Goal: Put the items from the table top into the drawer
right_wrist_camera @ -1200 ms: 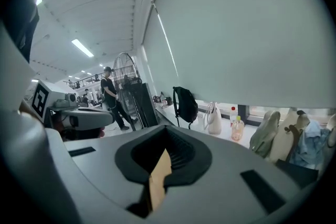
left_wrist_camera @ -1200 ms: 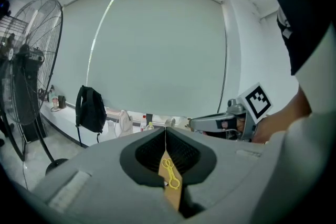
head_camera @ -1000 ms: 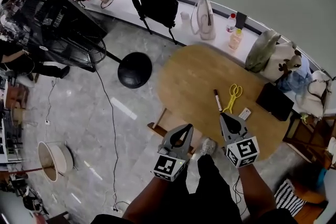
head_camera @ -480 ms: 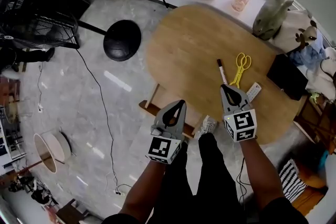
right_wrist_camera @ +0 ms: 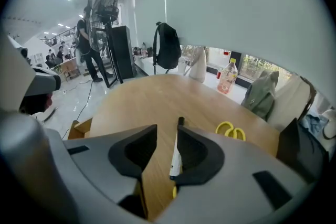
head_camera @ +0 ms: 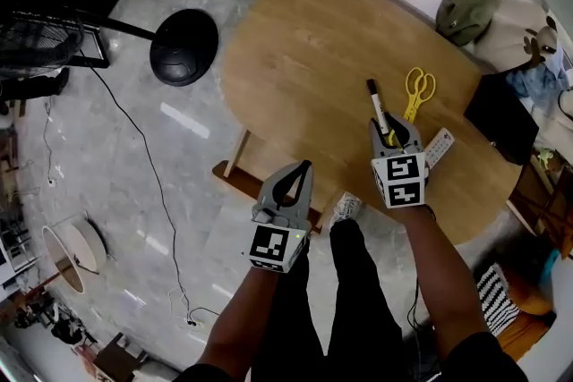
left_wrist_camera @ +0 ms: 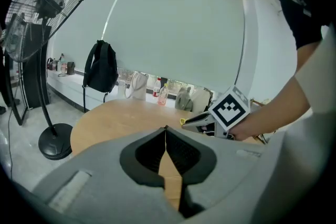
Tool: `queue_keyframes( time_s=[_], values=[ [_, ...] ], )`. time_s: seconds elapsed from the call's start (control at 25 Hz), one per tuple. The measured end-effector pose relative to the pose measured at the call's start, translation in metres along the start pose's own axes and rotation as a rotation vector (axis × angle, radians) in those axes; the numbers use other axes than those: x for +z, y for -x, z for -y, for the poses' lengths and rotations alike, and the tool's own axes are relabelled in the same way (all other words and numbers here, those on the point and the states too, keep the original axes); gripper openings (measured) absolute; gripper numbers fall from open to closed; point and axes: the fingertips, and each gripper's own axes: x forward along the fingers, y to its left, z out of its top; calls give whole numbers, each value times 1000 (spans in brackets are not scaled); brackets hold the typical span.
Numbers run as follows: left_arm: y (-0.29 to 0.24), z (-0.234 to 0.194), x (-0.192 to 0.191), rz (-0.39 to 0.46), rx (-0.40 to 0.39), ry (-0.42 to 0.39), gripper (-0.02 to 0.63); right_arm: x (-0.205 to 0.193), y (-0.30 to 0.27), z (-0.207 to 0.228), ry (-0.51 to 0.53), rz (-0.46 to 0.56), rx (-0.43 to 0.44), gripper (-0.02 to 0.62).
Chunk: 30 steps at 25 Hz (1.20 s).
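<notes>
Right tool (head_camera: 395,131) hangs over the near right part of the wooden surface (head_camera: 304,58), and its jaws have just been opening. In the right gripper view they stand partly apart (right_wrist_camera: 167,131). The black-capped white marker (right_wrist_camera: 177,149) lies on the wood in the gap, close against the right-hand pad, but the pads are not pressing on it, so nothing is gripped.

From the head view that marker (head_camera: 379,107) lies just beyond the tool's tips, pointing away towards the far side. The yellow scissors (head_camera: 418,89) sit just to its right, handles on the far side. A small white remote-like item (head_camera: 439,148) rests right beside the tool, and a flat black case (head_camera: 501,116) lies further right by the edge.

Over to the left tool (head_camera: 303,167): it is off the near left edge of the surface, above a wooden frame (head_camera: 235,179) that juts out below the top. Its own view shows the jaws (left_wrist_camera: 166,131) pressed together at the tips with nothing between them.

All three small items sit on top of the surface.
</notes>
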Motion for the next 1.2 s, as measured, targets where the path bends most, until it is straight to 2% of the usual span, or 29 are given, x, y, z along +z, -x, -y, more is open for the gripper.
queue_keyframes(
  time_s=[0.12, 0.56, 0.68, 0.72, 0.76, 0.8, 1.2],
  values=[
    [-6, 0, -14, -2, 1, 11, 18, -15, -20, 9, -14, -37, -11, 129],
    [-3, -11, -50, -32, -10, 20, 18, -45, -62, 22, 7, -191, -44, 127],
    [1, -14, -52, -28, -15, 50, 18, -52, -65, 22, 10, -216, -49, 124],
    [3, -15, -52, -25, -16, 60, 18, -53, -65, 22, 10, -224, -50, 103],
    [4, -16, -52, -23, -17, 65, 18, -54, -65, 21, 12, -229, -54, 71],
    [5, -16, -51, -22, -18, 65, 18, -54, -65, 21, 15, -233, -58, 66],
    [15, -21, -49, -11, -29, 56, 18, -37, -44, 8, 42, -182, -65, 63]
  ],
)
